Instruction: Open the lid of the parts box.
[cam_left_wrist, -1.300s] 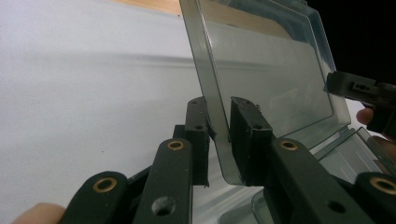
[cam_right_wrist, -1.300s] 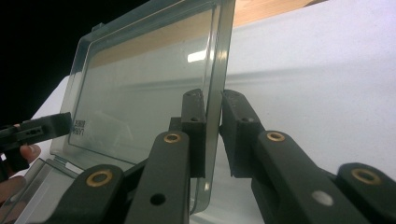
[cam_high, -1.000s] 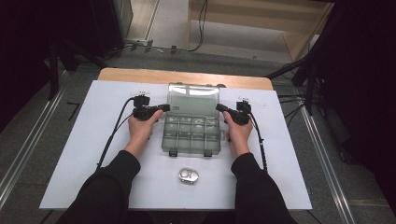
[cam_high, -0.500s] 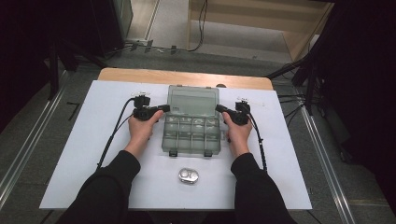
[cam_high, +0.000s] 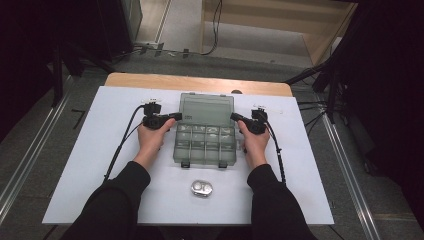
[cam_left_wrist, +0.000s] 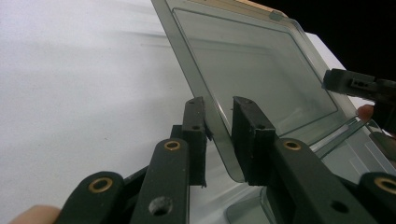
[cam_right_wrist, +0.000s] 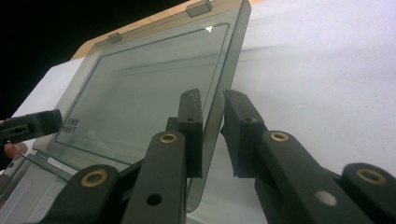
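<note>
One wooden bench (cam_high: 200, 82), covered almost wholly by a white sheet (cam_high: 100, 150). At the sheet's middle, a smoky clear compartment box (cam_high: 205, 147), base flat on the sheet, latches toward the person, compartments in rows with small items inside too dim to tell apart. Hinged at the far edge of that base, the lid (cam_high: 206, 107), swung open and standing tilted back, seen through as a grey pane in the left gripper view (cam_left_wrist: 261, 70) and the right gripper view (cam_right_wrist: 149, 98). Flanking the box, two sleeved forearms coming in from below, the left hand (cam_high: 150, 140) and the right hand (cam_high: 255, 145) resting on the sheet. Left gripper (cam_high: 176, 116), jaws pointing inward, clenched on the lid's left side edge, rim pinched between the two black pads (cam_left_wrist: 218, 105). Right gripper (cam_high: 234, 117), mirrored on the other side, jaws grasping the lid's right side edge (cam_right_wrist: 212, 98). Nearer the person, apart from the box, a small shiny metal object (cam_high: 201, 188) lying alone on the sheet.
</note>
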